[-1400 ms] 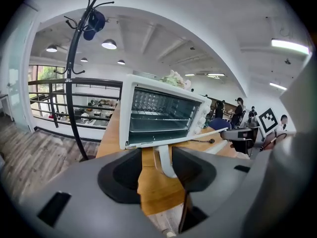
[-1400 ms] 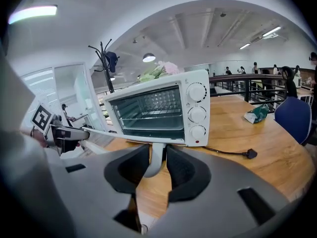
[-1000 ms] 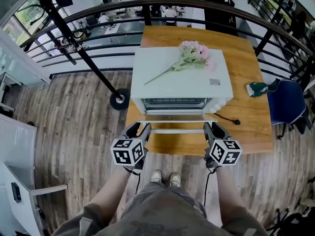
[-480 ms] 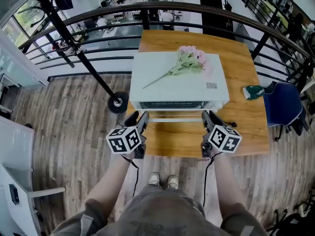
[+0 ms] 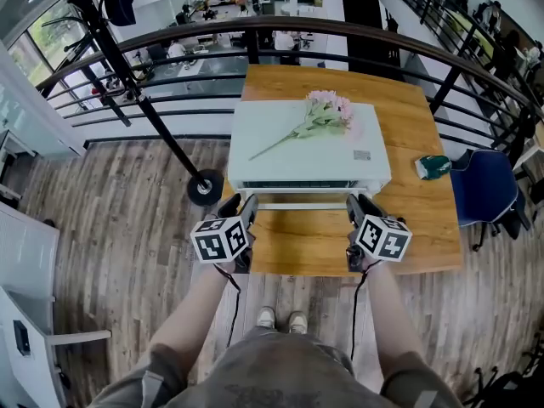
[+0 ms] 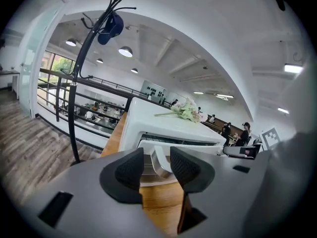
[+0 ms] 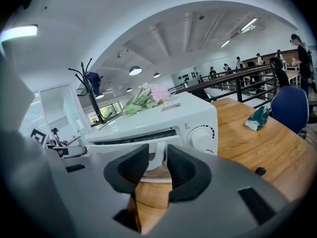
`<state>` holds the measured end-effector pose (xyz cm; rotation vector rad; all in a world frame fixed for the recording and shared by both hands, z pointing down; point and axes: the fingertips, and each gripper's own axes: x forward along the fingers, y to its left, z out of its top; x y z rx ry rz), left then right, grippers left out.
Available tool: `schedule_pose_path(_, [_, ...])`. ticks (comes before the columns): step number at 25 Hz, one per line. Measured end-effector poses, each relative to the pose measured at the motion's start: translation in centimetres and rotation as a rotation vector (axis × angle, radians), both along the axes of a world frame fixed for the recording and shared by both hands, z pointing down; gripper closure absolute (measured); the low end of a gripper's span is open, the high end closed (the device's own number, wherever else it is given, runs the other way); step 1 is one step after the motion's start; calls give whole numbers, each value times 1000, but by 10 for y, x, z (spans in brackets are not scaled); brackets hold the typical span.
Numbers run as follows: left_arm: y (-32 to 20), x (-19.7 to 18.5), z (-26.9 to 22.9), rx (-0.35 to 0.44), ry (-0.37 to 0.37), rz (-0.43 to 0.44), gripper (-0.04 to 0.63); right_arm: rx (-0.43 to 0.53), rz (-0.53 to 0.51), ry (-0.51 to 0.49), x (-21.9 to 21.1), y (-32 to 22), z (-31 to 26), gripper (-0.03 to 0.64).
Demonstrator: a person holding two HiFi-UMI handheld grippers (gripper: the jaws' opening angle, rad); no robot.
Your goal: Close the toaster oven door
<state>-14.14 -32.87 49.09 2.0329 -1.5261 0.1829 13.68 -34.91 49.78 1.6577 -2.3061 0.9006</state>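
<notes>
While I stand at the near edge of the wooden table [image 5: 425,219], the white toaster oven [image 5: 310,147] sits in its middle with the front toward me. Its door [image 5: 302,195] is almost upright and leans a little out from the front at its top, so it is not shut yet. Across the door runs the white handle [image 5: 302,205].

My left gripper [image 6: 156,156] is at the left end of the handle. Its jaws are closing, and the handle's curved end stands between them, with a small gap beside the left pad, so they do not clamp it. My right gripper [image 7: 157,157] is at the right end of the handle. Its jaws are narrow around the handle's end, and the pads seem to press on it, though the wide lens makes this hard to judge. Just beside that end is the round dial [image 7: 203,135] on the oven front.

On top of the oven lies a bunch of pink flowers [image 5: 327,113]. A green thing [image 5: 432,167] lies on the table to the right, near a blue chair [image 5: 484,194]. Behind the table curves a dark railing [image 5: 170,24], and a black coat stand [image 5: 136,83] is at the left on the wooden floor
</notes>
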Motion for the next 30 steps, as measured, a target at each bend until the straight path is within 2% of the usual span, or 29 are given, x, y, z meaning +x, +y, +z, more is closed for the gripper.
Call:
schedule_pose_path(5, [6,-1,-8,7,-32,12,431,14,-2,0,3,8,-10,485])
schedule_pose_path(8, [14,0,-13,12,-71,41,448,32,-15,-52,0,18,-28,486])
schedule_pose_path(10, [21,1,-21,27,-96,62,454,66,-40,-89,-6,26,-49,488])
schedule_pose_path(12, [28,3,-33,54,-112,77,454,119,-77,-84,-12,35,-74,498])
schedule_pose_path(21, [55,7,-141,302,-186,99,505,395,-204,19,-31,80,-190,537])
schedule_pose_path(26, [79,10,-197,432,-215,129,514,485,-244,-27,-41,112,-237,546])
schedule_pose_path(30, [103,14,-228,511,-262,167,514,559,-278,-8,-49,143,-268,549])
